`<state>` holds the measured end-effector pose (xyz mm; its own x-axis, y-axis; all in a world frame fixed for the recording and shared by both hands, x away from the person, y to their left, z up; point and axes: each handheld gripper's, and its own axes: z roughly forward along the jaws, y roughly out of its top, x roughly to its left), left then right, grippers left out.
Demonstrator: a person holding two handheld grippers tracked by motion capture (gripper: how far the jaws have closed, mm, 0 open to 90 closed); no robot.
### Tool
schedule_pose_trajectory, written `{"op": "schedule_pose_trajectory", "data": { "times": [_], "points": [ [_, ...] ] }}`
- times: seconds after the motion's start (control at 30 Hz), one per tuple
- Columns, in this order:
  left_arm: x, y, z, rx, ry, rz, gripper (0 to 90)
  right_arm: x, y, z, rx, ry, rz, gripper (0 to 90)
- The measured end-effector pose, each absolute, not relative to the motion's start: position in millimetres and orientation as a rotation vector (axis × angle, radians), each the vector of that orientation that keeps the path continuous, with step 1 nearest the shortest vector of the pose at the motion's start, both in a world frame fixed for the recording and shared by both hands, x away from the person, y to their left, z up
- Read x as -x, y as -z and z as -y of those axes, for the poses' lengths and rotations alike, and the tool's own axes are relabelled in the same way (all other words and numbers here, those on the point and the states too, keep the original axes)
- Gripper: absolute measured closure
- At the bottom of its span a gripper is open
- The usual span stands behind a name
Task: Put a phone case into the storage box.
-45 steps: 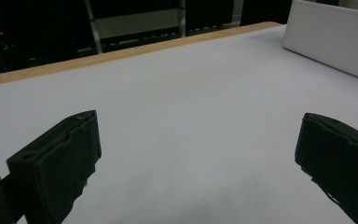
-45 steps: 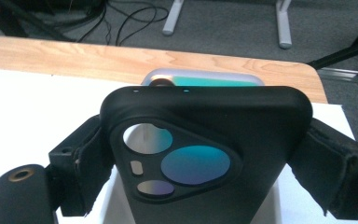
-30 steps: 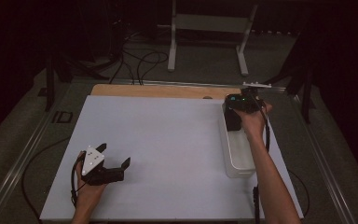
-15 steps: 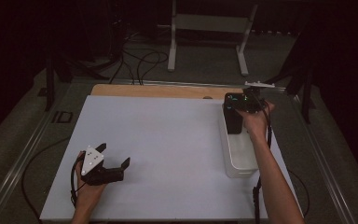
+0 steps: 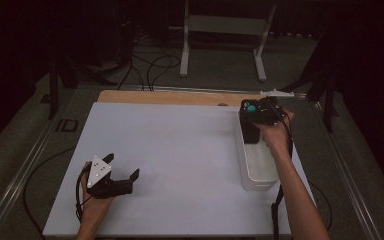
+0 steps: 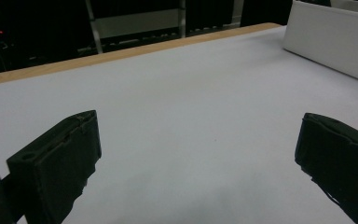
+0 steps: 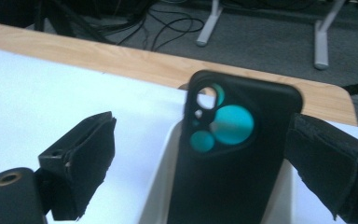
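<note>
A black phone case with teal showing through its camera cutouts stands upright at the far end of a white bin. My right gripper is open around it. The right jaw touches the case's edge, and the left jaw stands well apart from it. From above, the case rises at the bin's far end under the right gripper. My left gripper rests open near the table's front left. Nothing lies between its jaws.
The white mat covers the table, with a wooden strip along its far edge. The bin's side wall stands ahead and to the right in the left gripper view. Cables and a metal stand lie on the floor beyond.
The right hand has shifted slightly over the bin's far end, and the case's teal cutouts now face up toward the camera. The left gripper has not moved.
</note>
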<state>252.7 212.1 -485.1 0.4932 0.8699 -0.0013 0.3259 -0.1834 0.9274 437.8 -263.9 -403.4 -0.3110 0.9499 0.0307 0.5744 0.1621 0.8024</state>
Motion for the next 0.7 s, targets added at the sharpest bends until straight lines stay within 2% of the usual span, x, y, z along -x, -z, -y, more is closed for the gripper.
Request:
{"op": "schedule_pose_trajectory", "data": {
  "times": [0.7],
  "points": [
    [-253.1,483.8,-214.3,-1.752,-0.670,-1.015,0.5,-375.8,400.9,246.6,-1.251,-1.147,-2.032,11.9]
  ]
}}
